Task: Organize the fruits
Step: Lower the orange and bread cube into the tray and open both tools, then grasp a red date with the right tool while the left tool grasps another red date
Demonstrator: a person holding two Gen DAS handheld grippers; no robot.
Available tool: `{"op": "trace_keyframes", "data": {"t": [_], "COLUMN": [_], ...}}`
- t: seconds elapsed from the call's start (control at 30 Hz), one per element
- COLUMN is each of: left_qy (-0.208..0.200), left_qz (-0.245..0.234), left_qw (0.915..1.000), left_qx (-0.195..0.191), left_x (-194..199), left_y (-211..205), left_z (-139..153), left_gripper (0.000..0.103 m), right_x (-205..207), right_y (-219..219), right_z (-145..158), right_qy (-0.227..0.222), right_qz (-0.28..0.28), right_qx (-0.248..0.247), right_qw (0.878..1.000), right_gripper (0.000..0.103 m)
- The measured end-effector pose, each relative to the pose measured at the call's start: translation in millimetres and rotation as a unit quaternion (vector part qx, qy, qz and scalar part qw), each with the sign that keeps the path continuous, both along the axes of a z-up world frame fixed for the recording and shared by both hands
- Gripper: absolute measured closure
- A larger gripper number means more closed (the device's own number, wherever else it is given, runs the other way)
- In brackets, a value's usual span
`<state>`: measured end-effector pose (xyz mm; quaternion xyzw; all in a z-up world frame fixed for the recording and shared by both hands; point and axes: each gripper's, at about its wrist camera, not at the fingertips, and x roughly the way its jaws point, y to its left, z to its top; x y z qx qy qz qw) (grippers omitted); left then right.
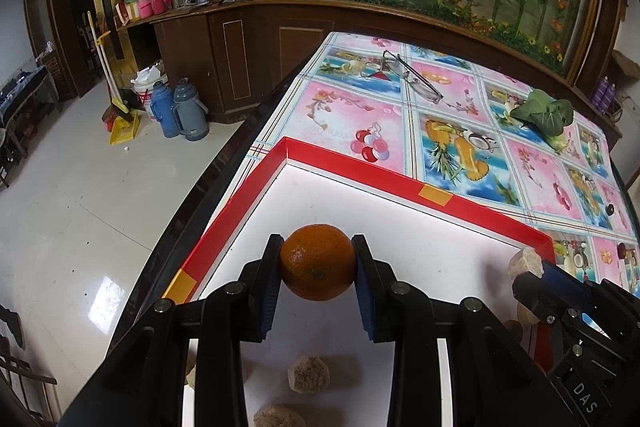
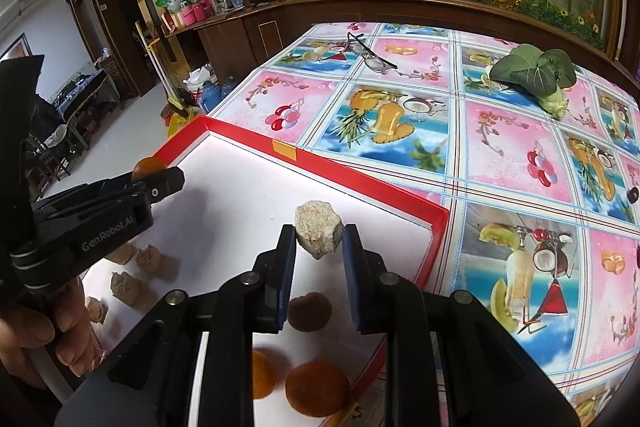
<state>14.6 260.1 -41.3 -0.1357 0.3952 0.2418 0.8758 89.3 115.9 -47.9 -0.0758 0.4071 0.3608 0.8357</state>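
My left gripper (image 1: 316, 247) is shut on an orange (image 1: 317, 267), held above the white floor of a red-rimmed tray (image 1: 352, 163). From the right wrist view the same gripper (image 2: 160, 179) shows at the left with the orange (image 2: 147, 165) peeking behind its tip. My right gripper (image 2: 319, 235) is shut on a beige, rough lump (image 2: 318, 233) over the tray (image 2: 360, 183). That lump (image 1: 525, 263) and the right gripper (image 1: 532, 277) appear at the right edge of the left wrist view. More beige lumps (image 2: 149, 261) and two oranges (image 2: 318, 389) lie in the tray.
The tray sits on a table with a pink and blue fruit-print cloth (image 2: 500, 131). Spectacles (image 2: 370, 57) and a leafy green vegetable (image 2: 534, 71) lie farther back. The table's left edge drops to a tiled floor (image 1: 80, 211) with thermos flasks (image 1: 184, 111). A hand (image 2: 36, 331) holds the left gripper.
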Motion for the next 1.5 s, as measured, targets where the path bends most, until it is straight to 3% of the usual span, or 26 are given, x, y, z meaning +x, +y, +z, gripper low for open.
{"op": "trace_keyframes", "data": {"t": [0.33, 0.37, 0.4, 0.47, 0.5, 0.53, 0.6, 0.63, 0.8, 0.97, 1.07, 1.23, 1.4, 1.5], "left_qy": [0.015, 0.019, 0.023, 0.026, 0.021, 0.021, 0.024, 0.021, 0.003, -0.012, -0.018, -0.006, -0.007, -0.008], "left_qz": [0.005, 0.013, 0.018, 0.027, 0.030, 0.031, 0.034, 0.040, 0.067, 0.027, -0.009, -0.085, -0.139, -0.163], "left_qw": [0.9998, 0.9997, 0.9995, 0.9992, 0.9993, 0.9993, 0.9991, 0.9988, 0.9958, 0.9979, 0.9981, 0.9959, 0.9903, 0.9866], "left_qx": [-0.008, -0.011, -0.011, -0.010, -0.007, -0.005, -0.011, -0.019, -0.062, -0.058, -0.059, -0.028, -0.007, 0.008], "left_x": [-0.2, -1.2, -2.3, -7.2, -11.0, -12.2, -16.4, -21.0, -30.4, -17.2, -5.5, 28.2, 56.1, 76.1], "left_y": [2.5, 4.4, 5.4, 7.2, 7.3, 7.3, 9.1, 10.7, 10.5, -22.3, -48.4, -100.9, -146.3, -177.8], "left_z": [-2.0, -2.2, -2.2, 0.5, 3.4, 4.8, 7.9, 10.3, 16.5, 25.0, 29.3, 34.9, 37.6, 37.6], "left_gripper": [0.069, 0.062, 0.046, 0.028, 0.024, 0.024, 0.024, 0.024, 0.022, 0.022, 0.022, 0.022, 0.022, 0.022], "right_x": [1.6, 2.0, 3.1, 4.1, 3.9, 3.5, 0.5, -2.5, -9.4, -2.7, 13.9, 59.5, 106.9, 123.8], "right_y": [-2.3, -2.8, -3.0, -1.9, -1.7, -2.5, -6.1, -9.5, -49.1, -132.1, -184.8, -263.5, -280.2, -275.9], "right_z": [-0.3, -1.1, -2.4, -5.3, -6.5, -6.7, -4.7, -1.5, 19.6, 29.0, 20.3, -2.9, -23.9, -25.2], "right_qy": [0.004, 0.006, 0.011, 0.020, 0.022, 0.022, 0.021, 0.015, -0.013, -0.030, -0.025, -0.005, 0.017, 0.012], "right_qz": [-0.011, -0.013, -0.014, -0.011, -0.012, -0.013, -0.017, -0.017, -0.047, -0.132, -0.199, -0.292, -0.301, -0.299], "right_qx": [-0.003, -0.003, -0.005, -0.010, -0.013, -0.014, -0.016, -0.015, 0.005, 0.025, 0.020, -0.003, -0.025, -0.028], "right_qw": [1.000, 1.000, 1.000, 1.000, 1.000, 1.000, 1.000, 1.000, 0.999, 0.990, 0.980, 0.956, 0.953, 0.954], "right_gripper": [0.077, 0.077, 0.077, 0.077, 0.075, 0.072, 0.048, 0.045, 0.043, 0.037, 0.037, 0.041, 0.066, 0.070]}}
